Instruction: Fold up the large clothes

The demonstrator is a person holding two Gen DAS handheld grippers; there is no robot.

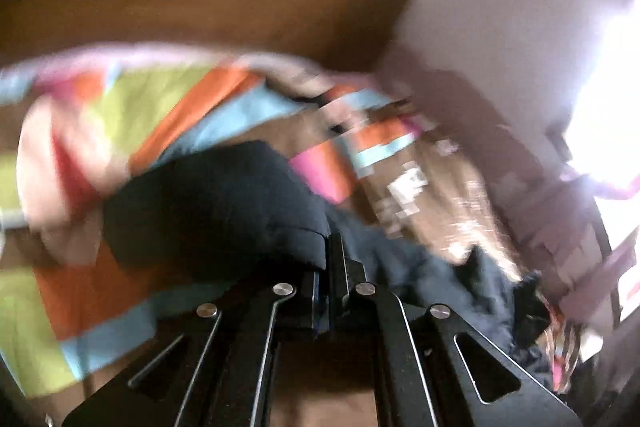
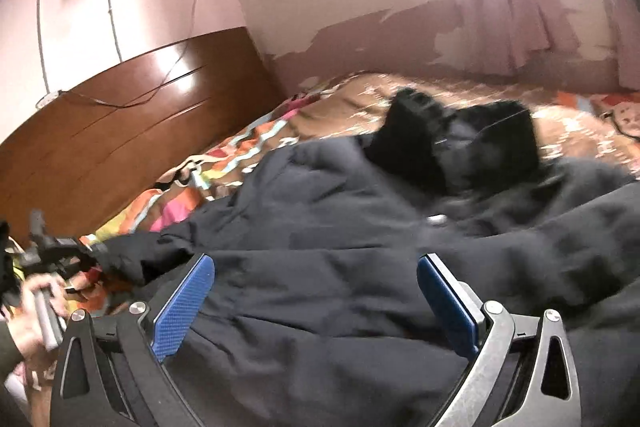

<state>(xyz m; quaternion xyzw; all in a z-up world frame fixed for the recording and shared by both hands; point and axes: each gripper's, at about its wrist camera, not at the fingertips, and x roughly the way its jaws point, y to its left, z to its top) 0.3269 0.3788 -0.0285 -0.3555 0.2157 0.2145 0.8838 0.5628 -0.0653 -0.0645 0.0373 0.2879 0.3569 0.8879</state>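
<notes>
The left gripper [image 1: 329,259] tilts downward, jaws clamped on the dark jacket [image 2: 320,227]; the right gripper [image 2: 316,291] hovers over it, jaws apart; a patterned bed [image 2: 400,99] lies beneath, wooden headboard [image 2: 120,115] at far left.

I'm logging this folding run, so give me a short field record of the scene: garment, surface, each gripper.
garment: dark navy padded jacket, spread out and rumpled, black fur-trimmed hood at the far end
surface: bed with multicoloured patterned bedspread, brown wooden headboard behind
left gripper: jaws shut on a fold of the jacket's edge
right gripper: jaws open, over the jacket
view quality: left wrist view motion-blurred
</notes>
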